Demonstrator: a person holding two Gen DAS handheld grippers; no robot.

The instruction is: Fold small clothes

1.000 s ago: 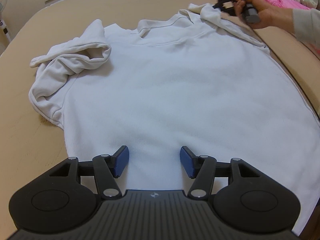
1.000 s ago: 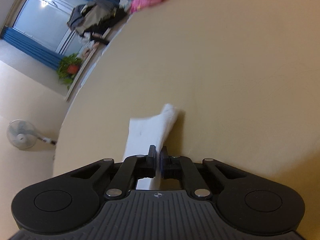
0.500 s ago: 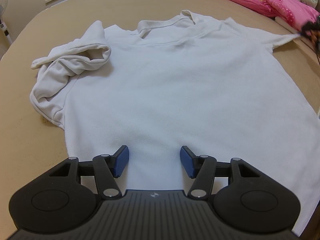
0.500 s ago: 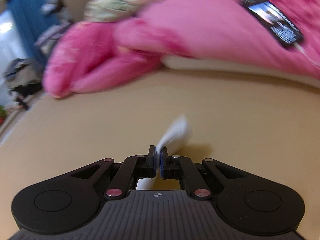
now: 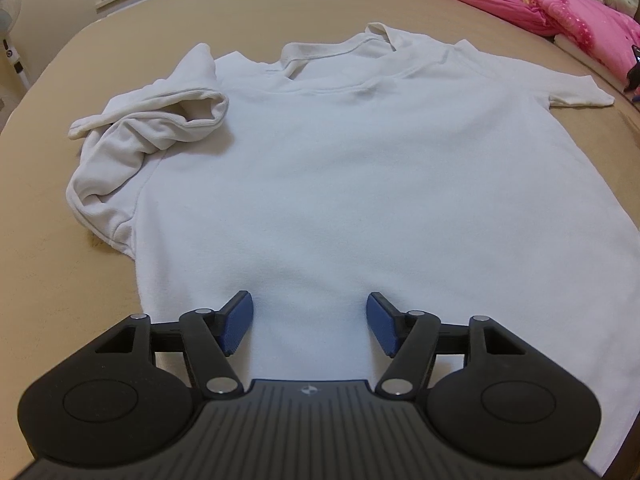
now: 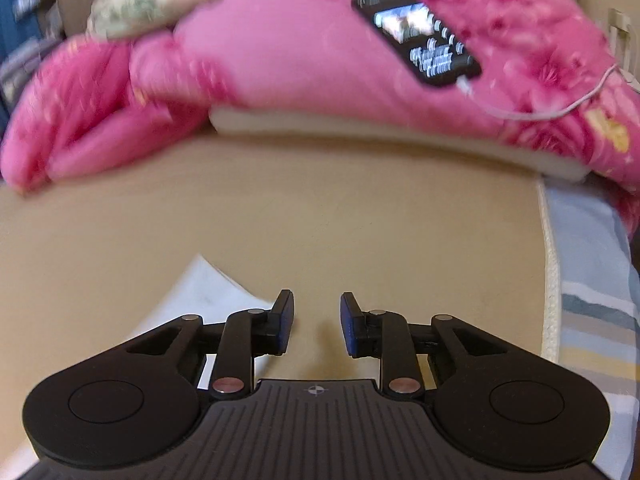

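A white short-sleeved shirt [image 5: 340,168] lies front-up on the tan bed surface [image 5: 48,280]. Its left sleeve [image 5: 156,120] is bunched and folded over; its right sleeve [image 5: 576,92] lies flat and spread out. My left gripper [image 5: 310,322] is open, with its blue pads over the shirt's lower hem. My right gripper [image 6: 316,322] is open and empty, just right of the flat sleeve end [image 6: 208,292], which lies on the tan surface [image 6: 360,220].
A pink flowered quilt [image 6: 320,60] is piled along the far edge, with a black phone [image 6: 416,36] and its white cable on it. A striped sheet [image 6: 592,300] lies at the right. The quilt also shows in the left wrist view [image 5: 560,4].
My right gripper pulled the right sleeve out sideways, laid it flat and opened, letting go of it. My left gripper has stayed open over the hem.
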